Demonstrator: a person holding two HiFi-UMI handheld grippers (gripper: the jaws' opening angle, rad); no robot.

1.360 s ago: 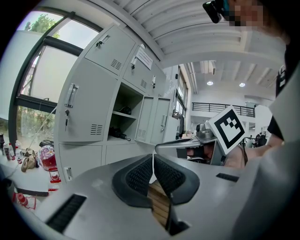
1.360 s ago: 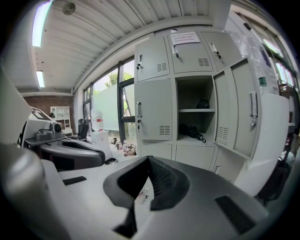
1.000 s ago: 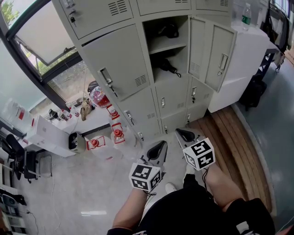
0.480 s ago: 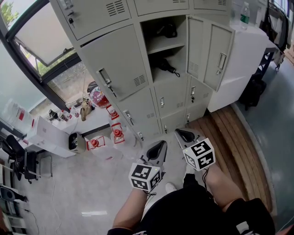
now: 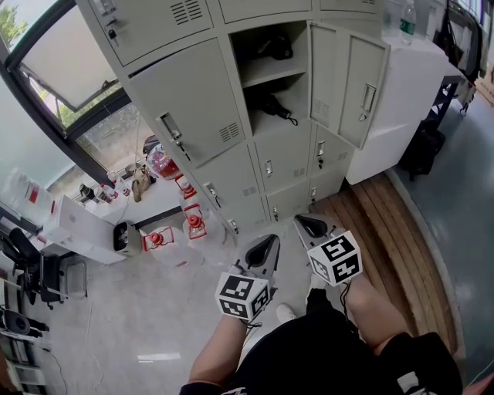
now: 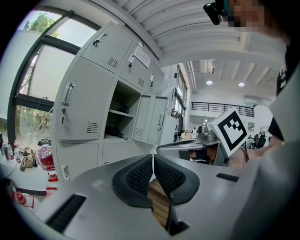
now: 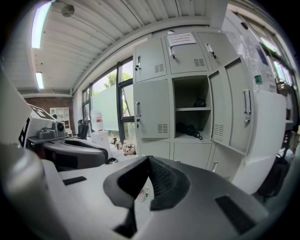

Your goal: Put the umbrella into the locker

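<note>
the person holds two grippers low in front of the bank of grey lockers. the left gripper (image 5: 268, 242) has its two jaws pressed together at the tips with nothing between them; in the left gripper view (image 6: 153, 158) only a strip of wooden floor (image 6: 159, 201) shows through the gap behind the pads. the right gripper (image 5: 307, 224) is likewise closed and empty, its pads meeting in the right gripper view (image 7: 147, 162). each gripper carries one marker cube, so two cubes: one on the left (image 5: 243, 295), one on the right (image 5: 336, 258).

one locker (image 5: 287, 71) stands open, its single door (image 5: 363, 89) swung out to the right. inside are two levels. the one umbrella (image 5: 272, 106), black and folded with a strap hanging from it, lies on the lower level, well apart from both grippers; it also shows in the left gripper view (image 6: 115, 132) and the right gripper view (image 7: 188, 129). one other black item (image 5: 272, 48) sits on the shelf (image 5: 270, 75) above; what it is cannot be told.

one bottle (image 5: 407, 21) stands on the white cabinet (image 5: 417, 85) right of the lockers.
</note>
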